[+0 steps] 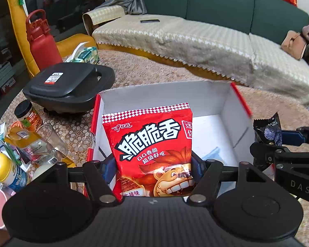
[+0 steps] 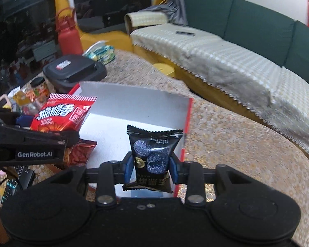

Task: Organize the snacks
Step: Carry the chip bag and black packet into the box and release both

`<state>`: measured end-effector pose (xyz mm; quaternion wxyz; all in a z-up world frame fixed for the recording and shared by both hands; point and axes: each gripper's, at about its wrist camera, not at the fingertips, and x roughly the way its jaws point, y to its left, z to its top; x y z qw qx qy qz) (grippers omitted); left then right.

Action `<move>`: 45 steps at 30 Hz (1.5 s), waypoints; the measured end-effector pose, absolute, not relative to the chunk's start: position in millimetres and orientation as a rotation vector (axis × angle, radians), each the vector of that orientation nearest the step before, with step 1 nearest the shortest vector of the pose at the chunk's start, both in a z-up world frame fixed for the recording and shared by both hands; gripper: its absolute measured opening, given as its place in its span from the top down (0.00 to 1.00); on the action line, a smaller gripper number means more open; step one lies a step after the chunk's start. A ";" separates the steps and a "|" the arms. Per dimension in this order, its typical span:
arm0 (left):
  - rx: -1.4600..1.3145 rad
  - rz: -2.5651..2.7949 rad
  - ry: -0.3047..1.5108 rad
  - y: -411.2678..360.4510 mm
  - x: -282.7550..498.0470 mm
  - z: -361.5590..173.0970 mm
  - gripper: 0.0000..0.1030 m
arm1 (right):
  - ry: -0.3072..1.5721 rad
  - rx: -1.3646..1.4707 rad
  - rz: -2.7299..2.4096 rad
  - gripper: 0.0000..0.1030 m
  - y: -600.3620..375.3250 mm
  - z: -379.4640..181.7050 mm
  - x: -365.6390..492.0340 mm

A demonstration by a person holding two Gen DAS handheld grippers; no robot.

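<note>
Left wrist view cut off the red snack bag [image 1: 152,150] pinched by the left gripper [image 1: 153,164]; the right gripper [image 2: 151,167] marked DAS clamped a black packet [image 2: 152,154] over the box [image 2: 134,100].

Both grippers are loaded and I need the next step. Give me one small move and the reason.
Probably lower the left gripper and release the red snack bag into the white box: it is already over the open box, whose floor looks largely bare, while the right gripper holds the black packet alongside.
</note>
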<state>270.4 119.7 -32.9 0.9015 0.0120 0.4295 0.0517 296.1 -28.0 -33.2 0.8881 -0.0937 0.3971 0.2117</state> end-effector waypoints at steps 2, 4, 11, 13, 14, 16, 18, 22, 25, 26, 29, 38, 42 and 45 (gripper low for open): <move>0.044 0.104 0.900 120.4 276.7 -40.7 0.33 | 0.836 -0.221 0.455 0.67 -19.6 -40.0 301.8; 0.061 0.097 0.908 119.6 280.3 -48.0 0.33 | 0.843 -0.239 0.472 0.67 -12.5 -46.5 305.9; 0.089 0.086 0.950 119.2 289.9 -73.8 0.33 | 0.889 -0.277 0.497 0.67 4.6 -72.2 317.2; 0.094 0.090 0.960 120.8 292.7 -79.6 0.33 | 0.900 -0.290 0.500 0.67 7.1 -79.1 318.5; 0.099 0.090 0.964 121.1 293.7 -82.0 0.33 | 0.903 -0.300 0.507 0.67 8.7 -82.1 318.8; 0.108 0.088 0.972 121.2 294.2 -86.7 0.33 | 0.909 -0.313 0.518 0.67 10.3 -86.7 317.9; 0.110 0.084 0.982 121.3 294.8 -90.9 0.33 | 0.916 -0.323 0.517 0.67 11.9 -89.8 318.6; 0.120 0.085 1.000 119.8 295.1 -97.5 0.33 | 0.924 -0.334 0.520 0.67 13.5 -92.7 317.6; 0.120 0.087 1.004 119.2 293.1 -100.7 0.32 | 0.921 -0.335 0.519 0.67 13.2 -91.7 317.6; 0.117 0.088 1.005 119.3 292.2 -100.9 0.32 | 0.921 -0.331 0.519 0.67 12.3 -91.0 317.1; 0.116 0.087 0.998 118.7 290.1 -98.7 0.32 | 0.919 -0.319 0.514 0.66 9.2 -88.7 315.9; 0.083 0.072 0.938 115.8 274.9 -74.6 0.25 | 0.894 -0.256 0.517 0.65 -7.9 -66.1 300.3; 0.062 0.064 0.908 115.3 265.0 -59.4 0.22 | 0.872 -0.230 0.520 0.63 -16.6 -50.9 290.1; 0.044 0.050 0.882 114.0 255.4 -46.9 0.21 | 0.852 -0.212 0.517 0.59 -23.0 -39.3 281.9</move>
